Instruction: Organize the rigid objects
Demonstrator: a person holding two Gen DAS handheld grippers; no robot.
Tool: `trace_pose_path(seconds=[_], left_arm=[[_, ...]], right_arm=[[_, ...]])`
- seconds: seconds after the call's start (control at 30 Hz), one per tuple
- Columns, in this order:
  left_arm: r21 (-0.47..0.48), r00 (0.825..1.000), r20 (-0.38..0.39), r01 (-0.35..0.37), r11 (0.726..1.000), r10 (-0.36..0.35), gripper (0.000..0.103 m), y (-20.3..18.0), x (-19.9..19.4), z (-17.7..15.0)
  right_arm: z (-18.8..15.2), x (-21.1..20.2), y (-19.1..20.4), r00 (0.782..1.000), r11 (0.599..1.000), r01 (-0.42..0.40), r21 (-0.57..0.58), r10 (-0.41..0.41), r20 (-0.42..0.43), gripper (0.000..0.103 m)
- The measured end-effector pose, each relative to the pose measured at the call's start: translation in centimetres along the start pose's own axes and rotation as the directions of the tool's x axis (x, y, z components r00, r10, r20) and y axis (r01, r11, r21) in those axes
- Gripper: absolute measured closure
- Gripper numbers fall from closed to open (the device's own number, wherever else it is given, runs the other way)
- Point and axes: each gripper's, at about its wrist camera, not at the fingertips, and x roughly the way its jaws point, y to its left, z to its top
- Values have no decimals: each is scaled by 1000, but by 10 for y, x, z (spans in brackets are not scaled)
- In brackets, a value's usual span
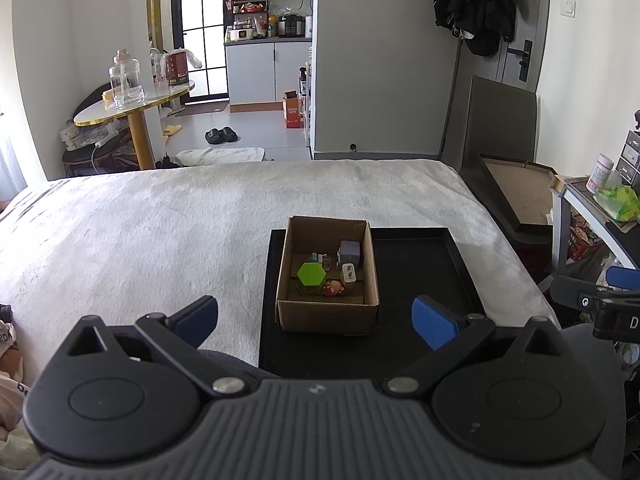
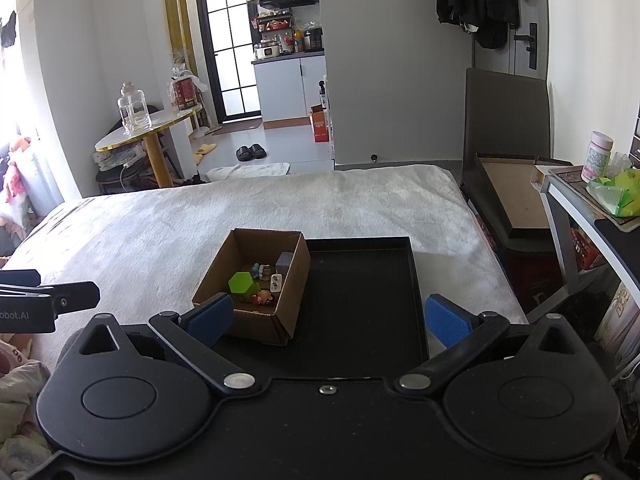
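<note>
**Small things boxed, both grippers idle above the tray**

A cardboard box (image 1: 327,276) sits at the left of a black tray (image 1: 424,280) on a white-blanketed bed (image 1: 160,220). Inside lie a green hexagonal block (image 1: 311,274), a grey cube (image 1: 349,252), a white plug (image 1: 349,273) and a small figurine (image 1: 333,288). The left gripper (image 1: 316,318) and right gripper (image 2: 328,316) hang spread wide, holding nothing. This fits either sorting finished or unpacking onto the tray ahead. Kitchen and door lie beyond.

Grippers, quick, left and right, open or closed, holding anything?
Left gripper: open, holding nothing.
Right gripper: open, holding nothing.
</note>
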Motion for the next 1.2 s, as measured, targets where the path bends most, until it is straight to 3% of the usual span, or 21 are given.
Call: trace_pose_path(seconds=[1.2], left_arm=[[0, 998, 58, 3, 1000, -3, 0, 3, -17, 0]], right_arm=[[8, -8, 6, 1000, 1000, 2, -29, -1, 31, 0]])
